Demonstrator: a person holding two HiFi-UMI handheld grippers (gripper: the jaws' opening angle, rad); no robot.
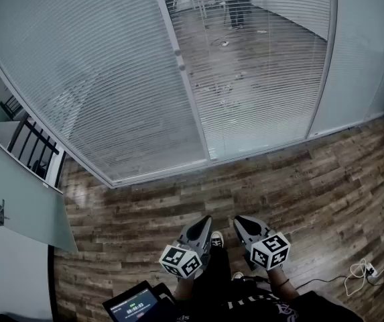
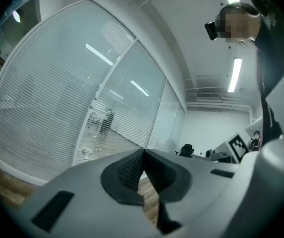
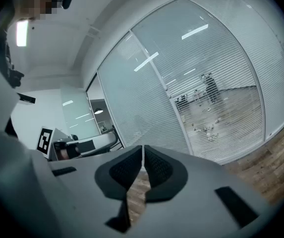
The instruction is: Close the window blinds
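Office with a wood floor (image 1: 312, 180) and a glass partition wall ahead. Left gripper (image 1: 205, 221) and right gripper (image 1: 240, 221) are both fully closed on nothing, side by side low at the body, tips aimed at the wall and well short of it. Left blind (image 1: 98, 79) looks already closed; right blind (image 1: 259, 66), ahead-right of both tools, has horizontal slats open, right gripper marginally nearer. Divider post (image 1: 186, 86) is dead ahead of the left one, and any tilt control can't be made out.

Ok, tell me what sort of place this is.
Probably an office: a glass partition wall fitted with slatted blinds, a black desk chair in the left gripper view, and strip lights on the ceiling.
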